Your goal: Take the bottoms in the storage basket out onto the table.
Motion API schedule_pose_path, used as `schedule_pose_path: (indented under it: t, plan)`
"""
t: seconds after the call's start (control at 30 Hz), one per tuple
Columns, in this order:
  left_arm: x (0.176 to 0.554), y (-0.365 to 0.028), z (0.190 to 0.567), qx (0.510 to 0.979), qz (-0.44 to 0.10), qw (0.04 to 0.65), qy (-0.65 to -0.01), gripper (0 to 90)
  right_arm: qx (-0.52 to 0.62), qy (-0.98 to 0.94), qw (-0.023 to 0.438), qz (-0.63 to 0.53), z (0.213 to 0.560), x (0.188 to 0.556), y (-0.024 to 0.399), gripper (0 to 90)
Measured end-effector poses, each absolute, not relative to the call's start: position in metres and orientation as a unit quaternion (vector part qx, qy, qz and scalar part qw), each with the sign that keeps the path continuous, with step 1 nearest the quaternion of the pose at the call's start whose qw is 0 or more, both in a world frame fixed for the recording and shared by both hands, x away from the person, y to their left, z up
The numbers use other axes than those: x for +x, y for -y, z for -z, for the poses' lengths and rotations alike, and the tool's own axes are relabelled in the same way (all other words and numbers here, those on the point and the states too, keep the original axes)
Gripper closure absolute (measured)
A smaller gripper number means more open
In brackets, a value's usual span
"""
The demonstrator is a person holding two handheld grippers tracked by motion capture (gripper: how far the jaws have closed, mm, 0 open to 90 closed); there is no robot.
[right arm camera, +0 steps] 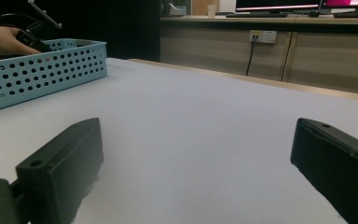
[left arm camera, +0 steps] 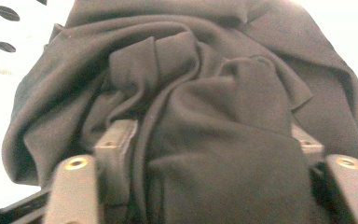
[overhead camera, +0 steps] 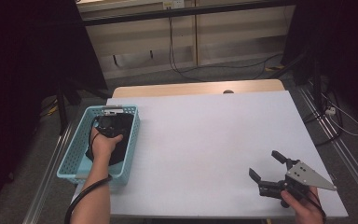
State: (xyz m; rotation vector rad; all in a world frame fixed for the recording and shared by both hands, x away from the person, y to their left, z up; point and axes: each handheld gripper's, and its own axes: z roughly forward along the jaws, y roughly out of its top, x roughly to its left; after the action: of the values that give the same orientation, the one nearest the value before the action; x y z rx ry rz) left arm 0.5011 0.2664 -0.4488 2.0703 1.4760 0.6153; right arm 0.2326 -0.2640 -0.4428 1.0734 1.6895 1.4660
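1. Reaching down into the light-blue perforated basket point(overhead camera: 74, 158), the left gripper point(overhead camera: 111, 122) is seen at the table's left edge.
2. A crumpled black cloth point(left arm camera: 205, 107) lies inside the basket; a thick fold is bunched between the left jaws, and the pads are seen pressed against it from both sides, so the cloth is taken as grasped.
3. The right gripper point(overhead camera: 266, 165) is held low over the white tabletop point(overhead camera: 205, 135) near the right front corner, jaws spread wide, nothing between them.
4. The two grippers are noted well apart.
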Motion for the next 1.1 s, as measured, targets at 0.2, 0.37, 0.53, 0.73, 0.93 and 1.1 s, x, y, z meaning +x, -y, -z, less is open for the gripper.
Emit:
schedule_pose_path:
  t: [0.2, 0.37, 0.53, 0.73, 0.93, 1.1]
  plan:
    - [0.5, -0.271, 0.446, 0.768, -0.218, 0.255, -0.545, 60.6, 0.409, -0.645, 0.325, -0.558, 0.443, 0.233, 0.264, 1.5]
    - [0.499, -0.271, 0.44, 0.774, -0.207, 0.238, -0.55, 67.8, 0.409, -0.645, 0.325, -0.557, 0.443, 0.233, 0.264, 1.5]
    - [0.496, -0.271, 0.433, 0.782, -0.202, 0.227, -0.544, 70.9, 0.41, -0.645, 0.326, -0.556, 0.443, 0.234, 0.264, 1.5]
    - [0.49, -0.281, 0.41, 0.777, -0.194, 0.24, -0.548, 72.2, 0.408, -0.646, 0.326, -0.556, 0.443, 0.234, 0.263, 1.5]
    - [0.488, -0.291, 0.389, 0.767, -0.195, 0.26, -0.553, 72.5, 0.408, -0.644, 0.326, -0.558, 0.442, 0.235, 0.262, 1.5]
    - [0.488, -0.292, 0.4, 0.759, -0.183, 0.287, -0.555, 70.8, 0.405, -0.647, 0.325, -0.558, 0.442, 0.237, 0.261, 1.5]
